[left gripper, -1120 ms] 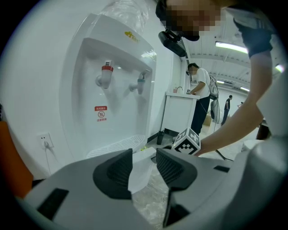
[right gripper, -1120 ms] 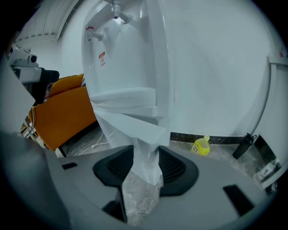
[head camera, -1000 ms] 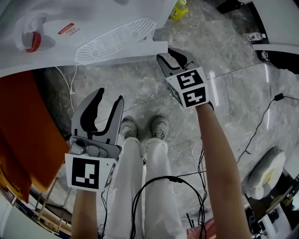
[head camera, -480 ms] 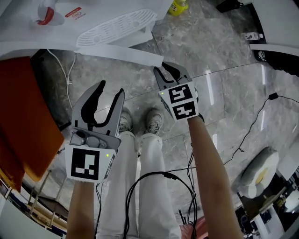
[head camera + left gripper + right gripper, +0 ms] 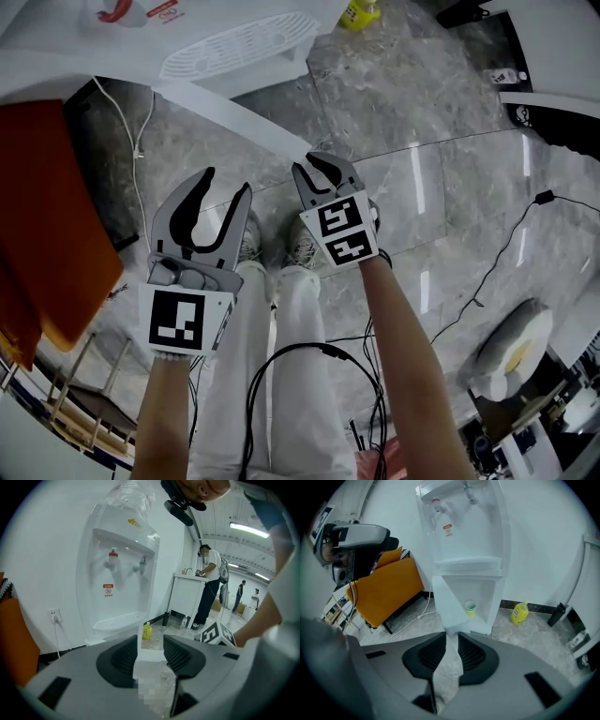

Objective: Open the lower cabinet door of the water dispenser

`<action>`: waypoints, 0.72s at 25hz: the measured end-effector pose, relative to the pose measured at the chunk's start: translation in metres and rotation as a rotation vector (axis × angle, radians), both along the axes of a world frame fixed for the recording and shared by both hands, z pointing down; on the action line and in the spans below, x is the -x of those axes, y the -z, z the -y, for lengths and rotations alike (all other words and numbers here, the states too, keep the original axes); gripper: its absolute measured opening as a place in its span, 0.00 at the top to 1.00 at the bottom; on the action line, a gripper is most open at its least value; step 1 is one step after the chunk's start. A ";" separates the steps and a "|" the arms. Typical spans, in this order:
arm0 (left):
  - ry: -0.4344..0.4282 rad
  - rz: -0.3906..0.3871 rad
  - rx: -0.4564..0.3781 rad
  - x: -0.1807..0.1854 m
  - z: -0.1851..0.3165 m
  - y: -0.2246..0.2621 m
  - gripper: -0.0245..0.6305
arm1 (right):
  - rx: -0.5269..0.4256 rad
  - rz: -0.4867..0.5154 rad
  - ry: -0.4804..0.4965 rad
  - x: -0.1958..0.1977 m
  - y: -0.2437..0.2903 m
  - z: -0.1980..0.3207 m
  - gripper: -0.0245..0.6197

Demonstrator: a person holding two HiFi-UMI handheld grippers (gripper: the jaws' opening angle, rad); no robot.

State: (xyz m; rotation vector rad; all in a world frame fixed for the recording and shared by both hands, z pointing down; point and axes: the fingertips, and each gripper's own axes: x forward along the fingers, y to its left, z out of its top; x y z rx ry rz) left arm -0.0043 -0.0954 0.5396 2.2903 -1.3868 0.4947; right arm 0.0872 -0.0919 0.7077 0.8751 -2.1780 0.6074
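Right gripper [image 5: 317,171], jaws just closing, appears clamped on the one open lower cabinet door [image 5: 447,604]; left gripper [image 5: 225,184] half open, empty; one cup [image 5: 470,607] inside.

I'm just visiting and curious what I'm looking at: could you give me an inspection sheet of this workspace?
Surface: grey marble floor, glossy.
Job's things: water dispenser; its lower cabinet door stands open, a cup inside.
Clutter: yellow bottle, orange board.
Grippers: left gripper open, empty; right gripper jaws have just been closing, on the door's edge.
Cables: white power cord; black cable at the person's legs.
Surroundings: people at a counter behind.
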 end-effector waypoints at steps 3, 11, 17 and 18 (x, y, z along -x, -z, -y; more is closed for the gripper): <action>0.003 -0.004 0.006 0.000 -0.006 0.000 0.70 | 0.009 -0.004 0.025 0.007 0.000 -0.014 0.84; 0.017 0.005 0.040 0.005 -0.019 -0.011 0.68 | 0.027 -0.010 0.059 0.022 -0.004 -0.039 0.85; 0.051 -0.014 0.101 0.004 -0.027 -0.025 0.66 | 0.017 -0.017 0.021 0.017 0.005 -0.041 0.96; 0.058 -0.017 0.111 0.002 -0.027 -0.028 0.66 | 0.013 -0.009 0.004 0.015 0.011 -0.040 0.96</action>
